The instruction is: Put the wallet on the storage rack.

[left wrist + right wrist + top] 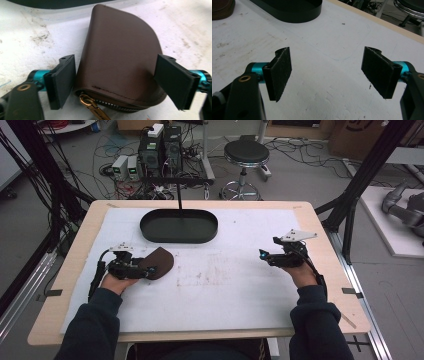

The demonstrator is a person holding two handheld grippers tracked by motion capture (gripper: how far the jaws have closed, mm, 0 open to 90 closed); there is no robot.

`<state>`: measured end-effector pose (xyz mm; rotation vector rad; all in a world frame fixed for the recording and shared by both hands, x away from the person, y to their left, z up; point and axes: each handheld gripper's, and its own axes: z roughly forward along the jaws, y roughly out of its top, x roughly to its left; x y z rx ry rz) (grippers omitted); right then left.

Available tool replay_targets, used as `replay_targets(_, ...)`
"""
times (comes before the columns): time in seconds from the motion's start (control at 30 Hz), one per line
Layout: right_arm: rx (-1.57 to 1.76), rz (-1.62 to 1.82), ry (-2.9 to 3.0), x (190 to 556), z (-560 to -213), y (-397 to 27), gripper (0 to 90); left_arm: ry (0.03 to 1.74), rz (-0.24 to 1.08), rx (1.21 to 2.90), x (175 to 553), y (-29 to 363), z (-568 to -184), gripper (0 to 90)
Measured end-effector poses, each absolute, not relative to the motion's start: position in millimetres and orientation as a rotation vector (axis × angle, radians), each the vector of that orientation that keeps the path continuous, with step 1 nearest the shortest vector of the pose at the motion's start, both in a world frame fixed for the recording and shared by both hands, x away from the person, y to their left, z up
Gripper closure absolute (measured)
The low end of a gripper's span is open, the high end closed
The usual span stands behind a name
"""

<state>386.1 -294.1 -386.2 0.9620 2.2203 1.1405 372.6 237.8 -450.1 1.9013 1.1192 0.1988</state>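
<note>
A black oval tray (179, 226) sits on the white mat (240, 280).

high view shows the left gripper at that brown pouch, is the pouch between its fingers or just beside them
observer: between them. The brown pouch lies flat, with one finger of the left gripper at each side edge.
operator: which end faces the gripper
observer: the zipped end. A gold zipper pull points back toward the camera.
operator: and the right gripper, anything in it
observer: nothing. The right gripper has its fingers wide apart over the bare white mat.
</note>
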Motion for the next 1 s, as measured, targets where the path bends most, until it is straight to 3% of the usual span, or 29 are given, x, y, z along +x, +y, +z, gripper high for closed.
replay_targets(0.17,0.963,1.139,2.225,386,-387,-293,24.8,1.128,0.217,1.907,370,235,-451,16.8)
replay_targets(0.23,0.96,1.143,2.226,386,-387,-293,24.9,1.099,0.221,1.92,368,233,-450,22.1)
replay_targets(0.4,0.959,1.145,2.227,386,-387,-292,25.2,1.075,0.27,1.931,364,230,-448,23.9)
replay_targets(0.67,0.964,1.148,2.224,387,-386,-294,25.4,0.932,0.454,2.004,351,218,-437,25.7)
replay_targets(0.8,0.97,1.149,2.224,387,-386,-295,25.4,0.883,0.381,1.924,348,220,-433,42.5)
replay_targets(0.93,0.964,1.145,2.224,387,-387,-294,25.4,0.874,0.341,1.908,348,216,-434,43.9)
replay_targets(1.0,0.965,1.144,2.227,387,-387,-294,25.4,0.847,0.352,1.901,347,217,-432,48.7)
